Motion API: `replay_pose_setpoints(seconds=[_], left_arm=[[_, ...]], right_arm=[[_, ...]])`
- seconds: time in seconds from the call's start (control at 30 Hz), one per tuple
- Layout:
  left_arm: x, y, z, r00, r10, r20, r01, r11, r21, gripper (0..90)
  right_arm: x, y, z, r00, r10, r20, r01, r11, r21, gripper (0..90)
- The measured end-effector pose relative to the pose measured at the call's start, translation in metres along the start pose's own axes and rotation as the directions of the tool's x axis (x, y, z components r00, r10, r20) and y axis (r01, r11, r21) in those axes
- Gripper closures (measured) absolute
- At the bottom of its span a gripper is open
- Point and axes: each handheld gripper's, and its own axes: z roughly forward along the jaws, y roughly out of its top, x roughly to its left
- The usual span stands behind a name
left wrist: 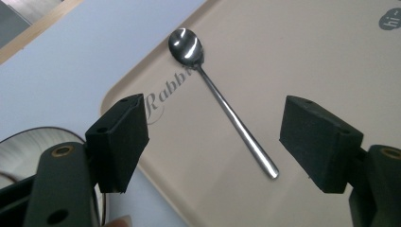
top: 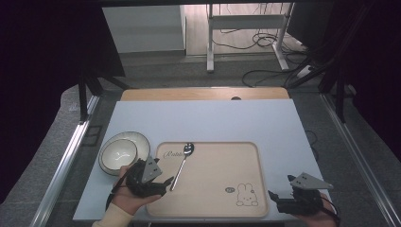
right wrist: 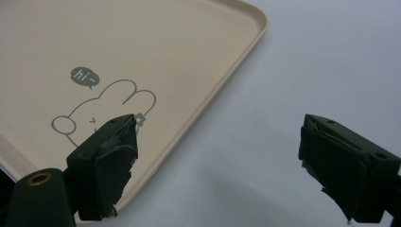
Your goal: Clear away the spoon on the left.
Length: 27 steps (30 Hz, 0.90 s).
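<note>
Pale blue tabletop (top: 203,120) is carrying a beige tray (top: 215,187) with a rabbit drawing, set square to the person's edge, probably so both hands are reaching it evenly. Spoon (top: 181,164) is lying loose on the tray's left part, bowl end away, handle angling back toward the person, an easy line for a pinch on the stem. Nested bowls (top: 122,152) are sitting just off the tray's left rim on the table. Left gripper (top: 161,184) is hovering over the tray's near-left corner, jaws spread wide and empty, aiming along the spoon handle (left wrist: 241,130). Right gripper (top: 276,198) is hanging by the tray's near-right corner, jaws likewise wide, gripping nothing.
</note>
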Motion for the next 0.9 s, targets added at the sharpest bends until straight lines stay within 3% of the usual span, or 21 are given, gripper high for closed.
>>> replay_pose_setpoints(seconds=[0.43, 0.9], left_arm=[[0.002, -0.027, -0.026, 0.9985, -0.035, -0.043, 0.035, 0.9994, -0.004, 23.8], [0.002, -0.044, -0.04, 0.9965, -0.068, -0.049, 0.068, 0.9976, -0.012, 23.8]], right_arm=[[-0.001, 0.0, 0.0, 1.0, 0.003, 0.006, -0.003, 1.0, -0.003, 12.5], [-0.001, 0.0, 0.0, 1.0, 0.002, 0.009, -0.002, 1.0, 0.0, 12.4]])
